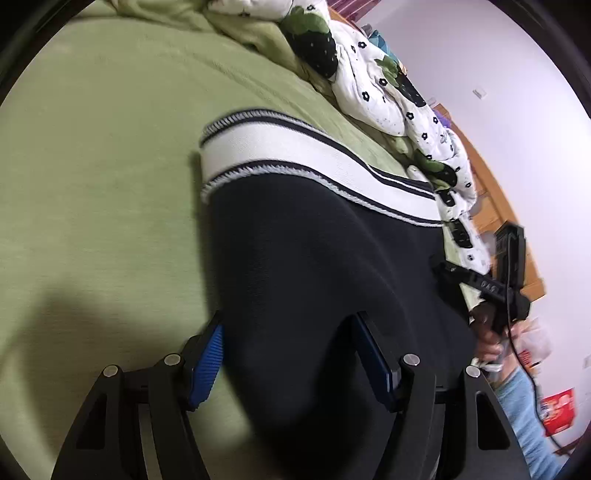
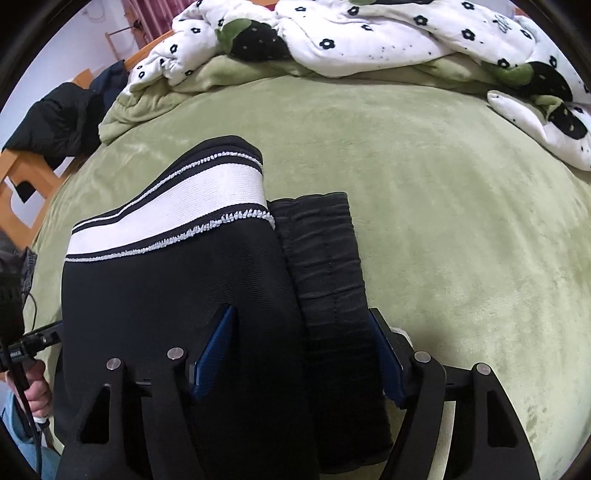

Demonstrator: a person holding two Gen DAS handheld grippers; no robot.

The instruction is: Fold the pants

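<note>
The black pants (image 1: 314, 280) with a white striped band (image 1: 295, 147) lie folded on the green bed cover (image 1: 92, 166). My left gripper (image 1: 288, 332) is open, its blue pads (image 1: 208, 365) straddling the pants' left edge. In the right wrist view the pants (image 2: 166, 295) show with the white band (image 2: 177, 206) and the black ribbed waistband (image 2: 325, 258) beside it. My right gripper (image 2: 303, 321) is open over the fabric. The right gripper also shows in the left wrist view (image 1: 443, 273) at the pants' right side.
A white quilt with black flowers (image 2: 369, 33) is bunched along the far side of the bed (image 2: 461, 221). A dark jacket (image 2: 55, 122) lies on a wooden frame at the left. A white wall (image 1: 498, 92) and wooden furniture (image 1: 509, 206) stand beyond.
</note>
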